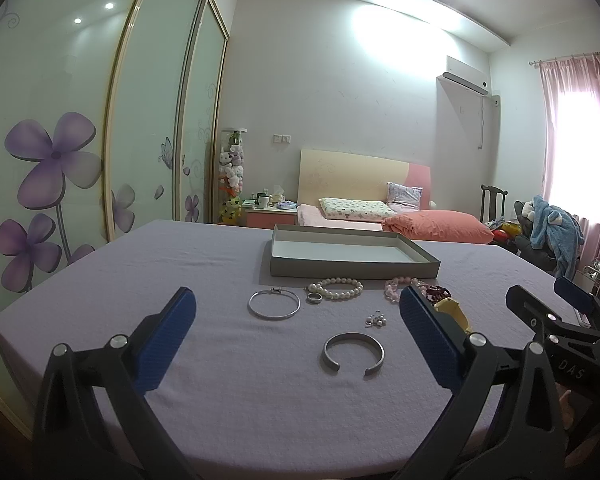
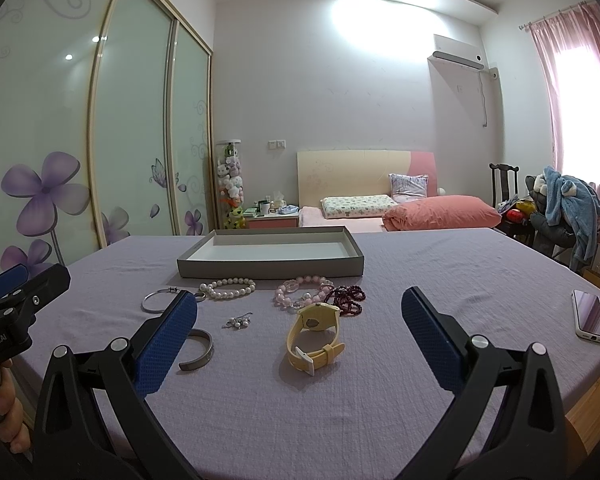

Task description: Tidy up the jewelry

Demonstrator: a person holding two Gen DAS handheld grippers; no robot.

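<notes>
Lavender tablecloth (image 2: 420, 272) holds one tray (image 2: 268, 268), one watch (image 2: 314, 336), two bangles (image 1: 274, 305).

We are seeing a purple cloth (image 2: 420, 264), a grey tray (image 2: 268, 268) with white inside, white pearls (image 2: 230, 288), pink beads (image 2: 300, 292), dark red beads (image 2: 348, 298), a yellow watch (image 2: 314, 336), silver bangles (image 1: 354, 354) and blue pads (image 2: 166, 344).

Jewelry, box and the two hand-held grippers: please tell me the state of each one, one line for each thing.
Gray box: lid off, nothing inside.
Yellow watch: strap buckled, on its side.
Cuff bracelet: flat, gap toward camera.
Thin bangle: flat, clasp closed.
Pearl bracelet: flat, closed loop.
Pink bead bracelet: loose on the cloth.
Dark red beads: bunched.
Phone: screen off, face up.
Left hand-held gripper: open, holding nothing.
Right hand-held gripper: open, holding nothing.
</notes>
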